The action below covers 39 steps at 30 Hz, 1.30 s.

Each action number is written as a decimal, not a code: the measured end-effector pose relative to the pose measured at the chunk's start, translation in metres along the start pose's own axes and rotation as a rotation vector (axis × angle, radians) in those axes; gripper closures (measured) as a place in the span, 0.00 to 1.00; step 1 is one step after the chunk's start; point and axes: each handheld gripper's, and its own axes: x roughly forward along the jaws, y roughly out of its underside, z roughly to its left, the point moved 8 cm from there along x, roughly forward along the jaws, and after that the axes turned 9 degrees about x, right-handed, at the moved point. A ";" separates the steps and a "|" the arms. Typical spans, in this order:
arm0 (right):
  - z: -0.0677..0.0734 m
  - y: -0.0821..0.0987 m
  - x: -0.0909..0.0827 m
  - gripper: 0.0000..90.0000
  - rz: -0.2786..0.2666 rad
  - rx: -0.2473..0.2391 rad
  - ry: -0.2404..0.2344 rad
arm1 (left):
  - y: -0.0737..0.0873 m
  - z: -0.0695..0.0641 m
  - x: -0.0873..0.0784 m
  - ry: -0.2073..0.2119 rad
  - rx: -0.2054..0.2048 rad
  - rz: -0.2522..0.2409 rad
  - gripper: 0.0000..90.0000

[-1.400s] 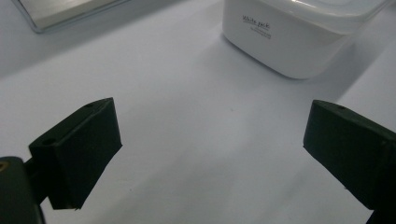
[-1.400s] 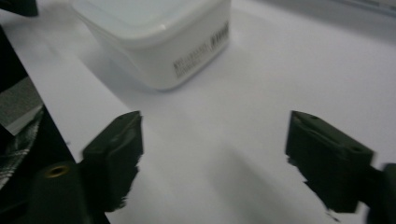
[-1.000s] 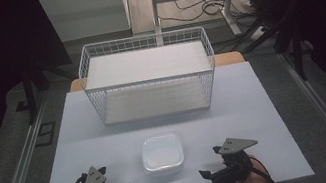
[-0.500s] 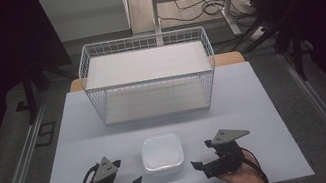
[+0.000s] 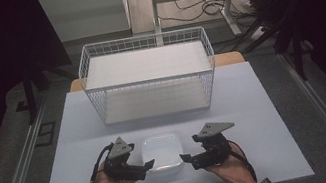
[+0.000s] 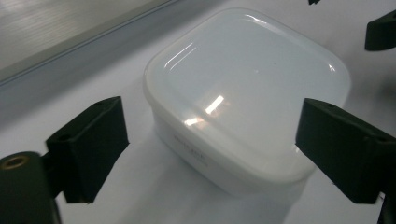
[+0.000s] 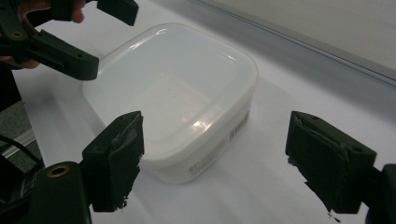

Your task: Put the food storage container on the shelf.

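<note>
- Both grippers have closed in on the plastic box (image 5: pixel 163 156) over the last second: a second ago they sat wide apart near the table's front edge, and now each one flanks the box.
- The left gripper (image 5: pixel 148 167) has its jaws spread apart with nothing between them; in the left gripper view the box (image 6: pixel 247 93) lies just ahead of the two black jaws, not yet touched as far as I can tell.
- The right gripper (image 5: pixel 183 159) is likewise spread wide and holds nothing (its own view shows the box (image 7: pixel 173 98) just beyond its jaws, with the left gripper (image 7: pixel 105 32) across it).
- The box itself has not moved: it sits lid-on at the front middle of the white table (image 5: pixel 267 119), well short of the wire basket (image 5: pixel 148 76) behind it.
- My reading is that the approach is nearly done and a two-sided grasp comes next; the lift is not yet begun.
</note>
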 end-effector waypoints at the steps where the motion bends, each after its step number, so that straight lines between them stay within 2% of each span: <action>1: 0.000 0.000 0.000 0.21 0.000 0.000 0.000 | 0.000 0.000 0.000 0.000 0.000 0.000 0.07; 2: -0.001 -0.001 0.007 0.19 0.017 -0.005 0.002 | -0.001 0.002 0.002 -0.003 0.008 0.007 0.07; 3: -0.001 -0.001 0.007 0.19 0.017 -0.005 0.002 | -0.002 0.003 0.004 -0.003 0.005 0.007 0.07; 4: -0.001 -0.004 0.015 0.17 0.014 -0.008 0.002 | -0.004 0.006 0.008 0.001 -0.005 -0.004 0.07; 8: 0.000 -0.006 0.026 0.14 0.030 -0.015 -0.001 | -0.002 0.006 0.015 0.016 -0.025 -0.015 0.07; 10: 0.000 -0.007 0.034 0.13 0.044 -0.012 -0.004 | 0.000 0.006 0.018 0.041 -0.059 -0.027 0.06; 13: 0.000 -0.008 0.042 0.10 0.066 0.025 -0.029 | 0.001 0.005 0.018 0.058 -0.093 -0.029 0.08; 15: 0.000 -0.007 0.045 0.11 0.083 0.055 -0.051 | 0.003 0.002 0.018 0.097 -0.139 -0.027 0.10; 17: 0.001 -0.005 0.044 0.16 0.094 0.078 -0.084 | 0.005 -0.001 0.018 0.136 -0.173 -0.035 0.16; 19: 0.004 -0.002 0.042 0.20 0.100 0.100 -0.116 | 0.007 -0.004 0.014 0.139 -0.172 -0.035 0.17; 21: 0.008 0.001 0.038 0.23 0.104 0.109 -0.101 | 0.010 -0.007 0.008 0.137 -0.166 -0.036 0.21; 22: 0.011 0.002 0.032 0.31 0.104 0.105 -0.076 | 0.012 -0.009 0.005 0.139 -0.173 -0.039 0.29; 23: 0.011 0.002 0.032 0.31 0.104 0.105 -0.076 | 0.013 -0.010 0.001 0.142 -0.184 -0.043 0.29; 24: 0.012 0.004 0.025 0.42 0.101 0.128 -0.068 | 0.016 -0.012 -0.005 0.138 -0.202 -0.050 0.39; 25: 0.012 0.004 0.025 0.42 0.101 0.128 -0.068 | 0.016 -0.012 -0.005 0.138 -0.202 -0.050 0.44; 26: 0.011 0.006 0.021 0.48 0.096 0.140 -0.066 | 0.016 -0.012 -0.008 0.128 -0.198 -0.050 0.44; 27: 0.011 0.008 0.015 0.56 0.094 0.162 -0.070 | 0.016 -0.013 -0.011 0.121 -0.193 -0.048 0.54; 28: 0.011 0.008 0.015 0.56 0.094 0.162 -0.070 | 0.016 -0.014 -0.013 0.115 -0.197 -0.047 0.54; 30: 0.013 0.009 0.007 0.66 0.099 0.144 -0.062 | 0.015 -0.015 -0.017 0.107 -0.208 -0.055 0.66; 32: 0.013 0.008 0.005 0.69 0.088 0.145 -0.056 | 0.013 -0.014 -0.020 0.103 -0.215 -0.075 0.70; 34: 0.011 0.007 0.001 0.76 0.063 0.171 -0.056 | 0.012 -0.014 -0.020 0.087 -0.220 -0.087 0.76; 39: 0.008 0.006 -0.001 0.82 0.032 0.180 -0.035 | 0.011 -0.014 -0.022 0.095 -0.235 -0.111 0.83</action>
